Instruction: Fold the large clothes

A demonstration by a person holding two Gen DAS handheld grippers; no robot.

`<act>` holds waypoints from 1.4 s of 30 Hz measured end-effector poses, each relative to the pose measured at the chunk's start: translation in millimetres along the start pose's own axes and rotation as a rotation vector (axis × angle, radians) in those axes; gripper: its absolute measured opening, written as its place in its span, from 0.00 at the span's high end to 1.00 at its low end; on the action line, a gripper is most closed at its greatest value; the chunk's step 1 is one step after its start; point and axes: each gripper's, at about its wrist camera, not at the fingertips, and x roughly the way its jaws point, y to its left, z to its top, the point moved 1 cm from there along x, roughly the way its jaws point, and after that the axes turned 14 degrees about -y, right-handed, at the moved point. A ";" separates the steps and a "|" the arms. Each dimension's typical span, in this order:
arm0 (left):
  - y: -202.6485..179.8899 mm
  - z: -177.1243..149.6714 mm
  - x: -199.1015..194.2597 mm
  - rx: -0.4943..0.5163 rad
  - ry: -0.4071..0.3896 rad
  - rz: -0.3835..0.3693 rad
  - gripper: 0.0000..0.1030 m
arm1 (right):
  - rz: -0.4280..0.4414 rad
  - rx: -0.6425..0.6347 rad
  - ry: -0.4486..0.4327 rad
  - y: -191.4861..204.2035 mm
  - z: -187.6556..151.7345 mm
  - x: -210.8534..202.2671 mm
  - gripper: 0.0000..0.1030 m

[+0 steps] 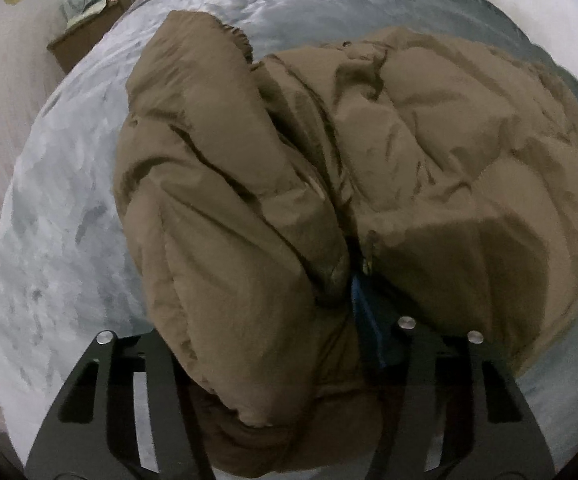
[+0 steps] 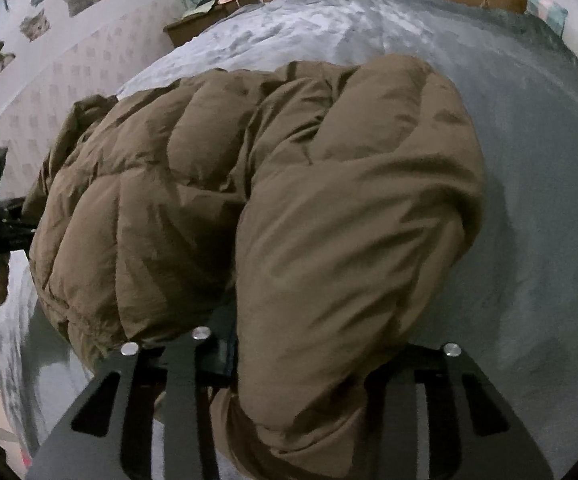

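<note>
One brown puffer jacket (image 1: 369, 168) lies bunched and quilted on the grey bed cover (image 1: 69, 220), near edge raised. Two grippers: the left gripper (image 1: 289, 360) and right gripper (image 2: 309, 368) each pinch a thick jacket fold.

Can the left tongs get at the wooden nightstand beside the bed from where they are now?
Probably not. The left tongs have a bulky fold of the brown puffer jacket between them, and the nightstand stands beyond the far edge of the grey bedspread.

Brown puffer jacket (image 1: 409, 140) on a seemingly mottled grey bedspread (image 1: 69, 220).
</note>
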 end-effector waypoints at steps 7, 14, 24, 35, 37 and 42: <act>-8.5 -0.4 -18.2 0.085 -0.019 0.032 0.63 | -0.019 -0.075 -0.026 9.7 2.4 -18.0 0.74; -8.0 2.8 -46.4 0.065 -0.050 0.006 0.72 | -0.008 -0.084 -0.084 12.8 10.1 -45.5 0.76; -62.6 -5.6 -115.7 0.042 -0.115 -0.105 0.73 | -0.023 -0.080 -0.176 0.5 0.8 -140.8 0.78; -127.8 -61.9 -187.8 -0.018 -0.148 -0.227 0.73 | -0.137 -0.057 -0.121 -63.1 -72.7 -231.2 0.78; -134.4 -74.4 -192.7 -0.008 -0.141 -0.218 0.73 | -0.152 -0.046 -0.075 -78.2 -88.1 -228.3 0.78; -103.4 -105.5 -191.2 -0.078 -0.104 -0.165 0.61 | -0.146 0.012 0.001 -105.6 -123.1 -216.1 0.60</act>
